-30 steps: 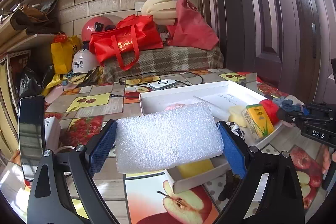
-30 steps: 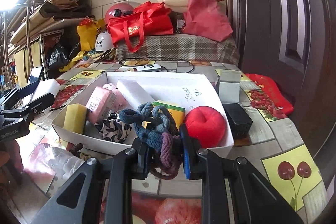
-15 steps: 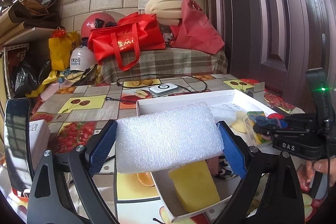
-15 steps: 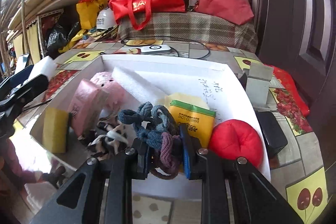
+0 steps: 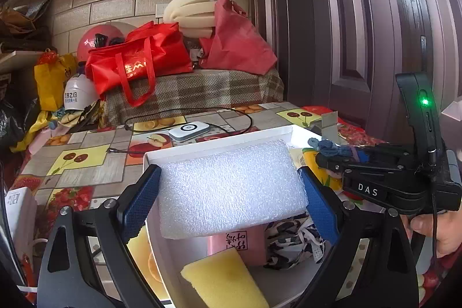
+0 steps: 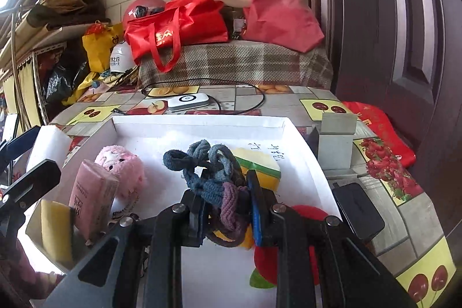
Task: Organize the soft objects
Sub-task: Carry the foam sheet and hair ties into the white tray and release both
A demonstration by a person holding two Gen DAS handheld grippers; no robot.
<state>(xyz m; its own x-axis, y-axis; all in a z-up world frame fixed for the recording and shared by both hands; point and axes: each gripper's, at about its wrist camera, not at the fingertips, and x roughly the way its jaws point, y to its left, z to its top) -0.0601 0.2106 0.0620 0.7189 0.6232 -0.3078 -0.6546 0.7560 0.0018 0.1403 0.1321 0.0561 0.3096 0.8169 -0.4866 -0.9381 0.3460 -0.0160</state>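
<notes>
- The white cardboard box (image 6: 199,124) lies open on the fruit-print tablecloth (image 6: 329,107) and serves, I judge, as the collecting bin for the soft things; both grippers hang over it with their loads.
- The white foam block (image 5: 231,186) is clamped by its two short ends between the blue pads of the left gripper (image 5: 229,194), lying level above the near-left part of the box. The wide grip across its length looks meant to keep so light and springy a piece from twisting.
- The right gripper (image 6: 225,210) is clenched on a tangle of blue and purple hair ties (image 6: 208,172), held over the middle of the box. Most of the bundle sticks out forward of the pads, so only its rear loops are pinched.
- Already in the box, by size: a pink plush toy (image 6: 122,173) towards the left wall; a pink tissue pack (image 6: 92,199) leaning in front of it; a yellow sponge (image 6: 56,231) in the near-left corner; a red round cushion (image 6: 311,214), partly hidden under the right gripper; a yellow-green pack (image 6: 260,166) behind the hair ties; and a black-and-white patterned cloth (image 5: 291,244) beside the tissue pack.
- Outside the box sit a grey carton (image 6: 336,140), a black box (image 6: 358,210) and a white charger (image 6: 187,102) with its cable, none of them soft.
</notes>
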